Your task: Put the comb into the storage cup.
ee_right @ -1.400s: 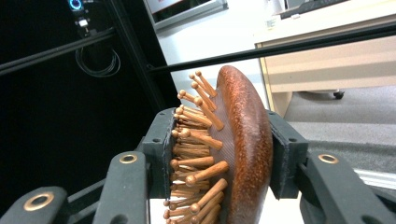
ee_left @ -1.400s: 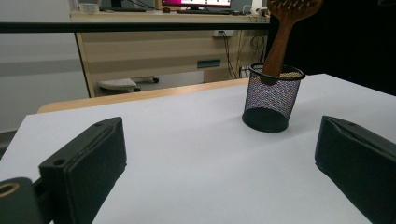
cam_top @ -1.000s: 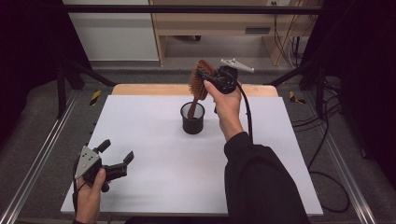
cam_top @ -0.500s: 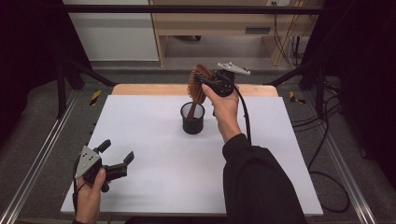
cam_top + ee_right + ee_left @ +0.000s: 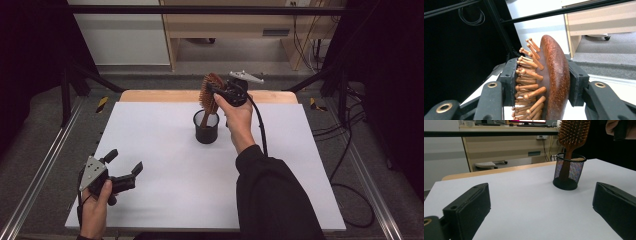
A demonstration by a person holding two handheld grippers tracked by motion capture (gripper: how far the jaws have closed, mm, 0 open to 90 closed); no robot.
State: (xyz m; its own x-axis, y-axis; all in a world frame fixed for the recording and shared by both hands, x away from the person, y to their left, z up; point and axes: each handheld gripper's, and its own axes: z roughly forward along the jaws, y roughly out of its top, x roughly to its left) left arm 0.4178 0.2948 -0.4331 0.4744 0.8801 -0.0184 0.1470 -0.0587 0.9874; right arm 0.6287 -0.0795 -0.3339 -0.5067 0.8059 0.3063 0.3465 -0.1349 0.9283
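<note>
Beyond the far edge of the white table [image 5: 150, 145] stands a light wooden desk [image 5: 240, 22], with a white cabinet [image 5: 120, 35] to its left. Grey carpet [image 5: 45, 115] covers the floor around the table. Black curtains [image 5: 30, 55] hang at both sides, and cables [image 5: 350, 145] trail off the table's right edge.

High view: above the near edge, facing forward and down over the white desk [image 5: 165, 150].
Left claw view: low, level across the desk.
Right claw view: close on the brown wooden bristle hairbrush [image 5: 549, 80].
Shared: hairbrush, black mesh cup [image 5: 568, 173].
</note>
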